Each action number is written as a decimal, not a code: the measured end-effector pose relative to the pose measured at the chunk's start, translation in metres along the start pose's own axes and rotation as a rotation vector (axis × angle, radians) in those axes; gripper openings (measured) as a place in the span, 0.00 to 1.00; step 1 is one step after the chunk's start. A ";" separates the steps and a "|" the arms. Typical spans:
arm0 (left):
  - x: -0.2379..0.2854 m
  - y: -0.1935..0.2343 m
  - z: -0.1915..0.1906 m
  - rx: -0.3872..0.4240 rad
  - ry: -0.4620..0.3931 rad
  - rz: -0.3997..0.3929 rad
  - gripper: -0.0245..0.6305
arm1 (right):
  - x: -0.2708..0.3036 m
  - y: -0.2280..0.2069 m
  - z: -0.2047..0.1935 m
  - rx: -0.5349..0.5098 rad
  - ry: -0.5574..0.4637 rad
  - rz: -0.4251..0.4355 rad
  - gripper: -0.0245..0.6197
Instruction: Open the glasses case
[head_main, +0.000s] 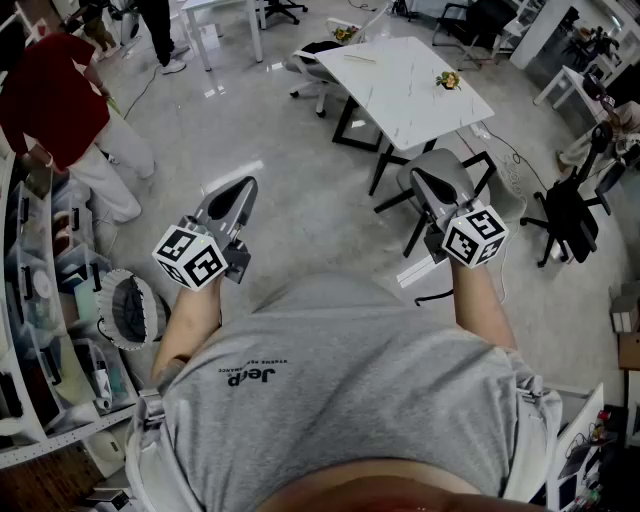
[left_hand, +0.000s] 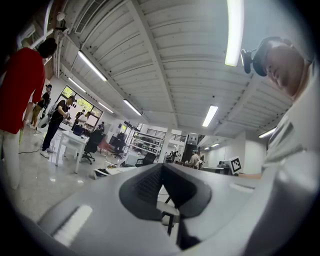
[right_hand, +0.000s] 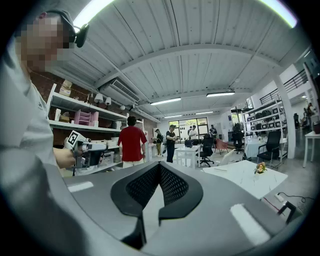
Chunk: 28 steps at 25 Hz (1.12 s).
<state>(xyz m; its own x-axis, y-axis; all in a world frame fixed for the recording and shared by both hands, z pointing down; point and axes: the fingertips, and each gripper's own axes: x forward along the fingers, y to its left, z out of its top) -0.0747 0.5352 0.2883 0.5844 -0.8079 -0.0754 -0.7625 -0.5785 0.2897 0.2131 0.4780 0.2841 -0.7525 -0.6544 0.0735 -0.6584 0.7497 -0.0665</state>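
Two grippers, left gripper (head_main: 243, 188) and right gripper (head_main: 421, 178), are pointing level, fingers clenching together on nothing. White desk (head_main: 400, 85) is standing beyond the right fingers; glasses case's place cannot be told.

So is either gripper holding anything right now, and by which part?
Nothing is held. The left gripper and the right gripper both have their jaws shut with nothing between them.

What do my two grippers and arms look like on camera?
Both the left gripper and right gripper are grey tapered shells with black dimpled pads inside. Each carries a white cube printed with black square markers. A grey short-sleeved T-shirt is worn; no cables show.
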 end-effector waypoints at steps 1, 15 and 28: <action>0.002 0.001 0.002 0.003 -0.001 -0.003 0.09 | 0.001 -0.002 0.001 -0.002 -0.002 -0.002 0.04; 0.014 -0.002 0.004 0.010 -0.005 -0.008 0.09 | 0.002 -0.014 0.005 -0.045 0.004 -0.012 0.04; 0.034 -0.022 -0.002 0.016 -0.010 0.004 0.09 | -0.011 -0.030 0.015 -0.032 -0.054 0.055 0.38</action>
<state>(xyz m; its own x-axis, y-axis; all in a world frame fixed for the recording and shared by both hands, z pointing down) -0.0378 0.5206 0.2818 0.5787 -0.8112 -0.0835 -0.7692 -0.5770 0.2744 0.2406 0.4616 0.2703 -0.7877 -0.6159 0.0163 -0.6160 0.7869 -0.0371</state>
